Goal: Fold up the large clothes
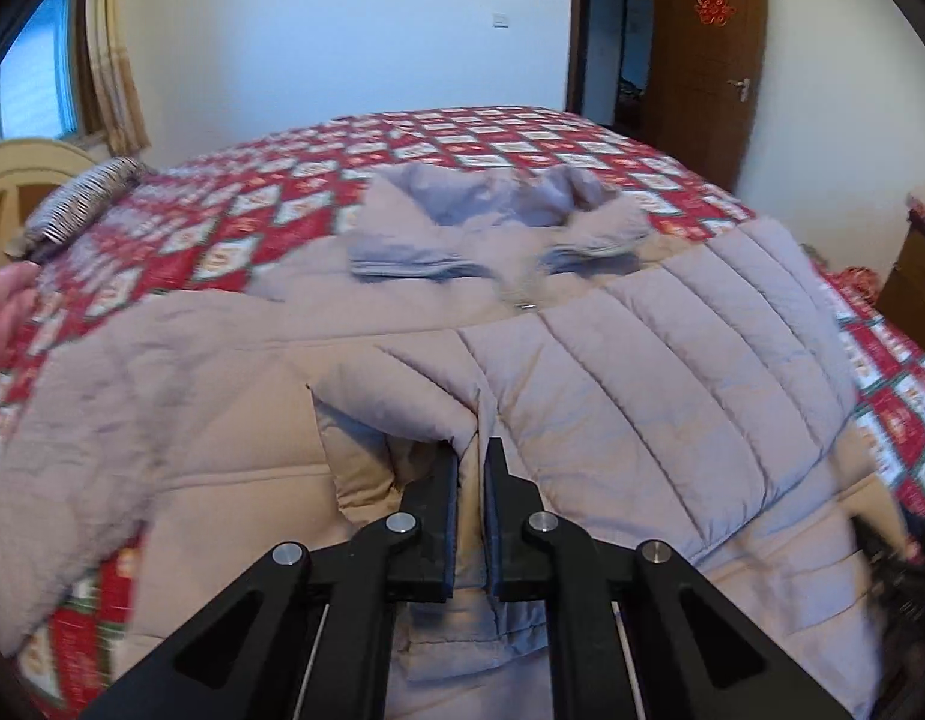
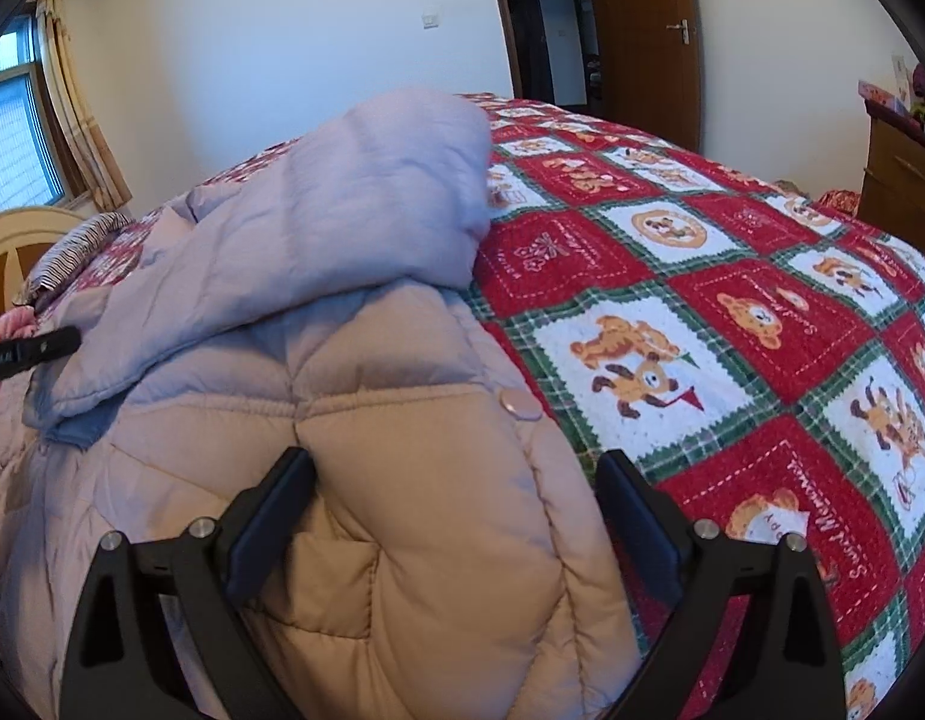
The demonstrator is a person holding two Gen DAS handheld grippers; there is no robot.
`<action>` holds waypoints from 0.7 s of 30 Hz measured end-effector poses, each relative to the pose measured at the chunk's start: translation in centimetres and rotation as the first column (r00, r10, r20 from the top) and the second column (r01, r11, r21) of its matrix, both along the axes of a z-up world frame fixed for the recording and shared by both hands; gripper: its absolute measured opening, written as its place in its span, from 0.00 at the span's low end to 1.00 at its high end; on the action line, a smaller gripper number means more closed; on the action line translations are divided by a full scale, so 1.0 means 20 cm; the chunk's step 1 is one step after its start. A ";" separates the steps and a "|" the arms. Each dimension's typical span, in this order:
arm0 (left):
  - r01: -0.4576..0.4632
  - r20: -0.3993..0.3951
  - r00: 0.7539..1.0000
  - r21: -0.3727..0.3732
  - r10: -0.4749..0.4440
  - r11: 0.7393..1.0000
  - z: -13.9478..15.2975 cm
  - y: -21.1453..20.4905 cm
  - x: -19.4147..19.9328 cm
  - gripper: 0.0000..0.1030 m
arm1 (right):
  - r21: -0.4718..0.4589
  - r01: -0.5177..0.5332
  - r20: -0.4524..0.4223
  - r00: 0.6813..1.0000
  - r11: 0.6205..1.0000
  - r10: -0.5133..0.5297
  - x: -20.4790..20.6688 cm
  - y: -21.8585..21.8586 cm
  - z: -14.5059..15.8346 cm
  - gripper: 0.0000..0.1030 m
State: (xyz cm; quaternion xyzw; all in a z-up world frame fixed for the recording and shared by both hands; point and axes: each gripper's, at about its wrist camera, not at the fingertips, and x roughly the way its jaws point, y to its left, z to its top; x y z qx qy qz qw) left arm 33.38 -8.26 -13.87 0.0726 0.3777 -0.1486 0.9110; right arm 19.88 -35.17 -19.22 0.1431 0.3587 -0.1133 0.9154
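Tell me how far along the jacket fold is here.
Early. Done: the quilted jacket lies spread on the bed, collar away from the cameras. In hand: the left gripper is shut on a jacket edge; the right gripper stands open astride padding. Left: nearly all folding.

A quilted cloth jacket [image 1: 642, 360] is seen, matt and puffy, its hood [image 2: 354, 210] smoother with a faint sheen. A stitched cotton-like bedspread [image 2: 732, 300] is spread beneath, matt and printed. Matt black plastic is shown on the left gripper [image 1: 471, 480], with bright metal pins. A glossy wooden door [image 1: 702, 60] is glimpsed.
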 end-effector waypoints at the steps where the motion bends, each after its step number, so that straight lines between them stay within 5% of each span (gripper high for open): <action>1: -0.010 0.004 1.000 0.013 0.010 1.000 -0.01 0.02 0.00 0.10 | 0.004 -0.002 -0.003 1.000 1.000 0.002 0.00 0.00 0.00 0.94; 11: -0.085 0.017 0.996 0.073 0.084 0.994 -0.07 0.08 0.02 0.13 | 0.008 -0.053 -0.042 0.998 0.999 0.053 0.02 0.01 0.08 0.94; 14: -0.163 0.035 0.986 0.070 0.161 0.984 -0.03 0.12 0.05 0.29 | -0.023 -0.058 -0.031 0.998 0.998 0.058 0.03 -0.01 0.18 0.82; 16: -0.244 0.064 0.969 0.059 0.241 0.968 0.01 0.15 0.06 0.64 | -0.029 -0.054 -0.012 0.999 0.998 0.053 0.08 -0.04 0.27 0.80; 18: -0.306 0.087 0.949 0.009 0.304 0.952 0.06 0.16 0.09 0.79 | -0.051 -0.036 0.026 0.999 0.998 0.038 0.15 -0.06 0.34 0.80; 21: -0.298 0.076 0.951 -0.050 0.301 0.953 0.08 0.12 0.14 0.79 | -0.119 -0.033 0.072 0.996 0.992 0.042 0.34 -0.06 0.41 0.78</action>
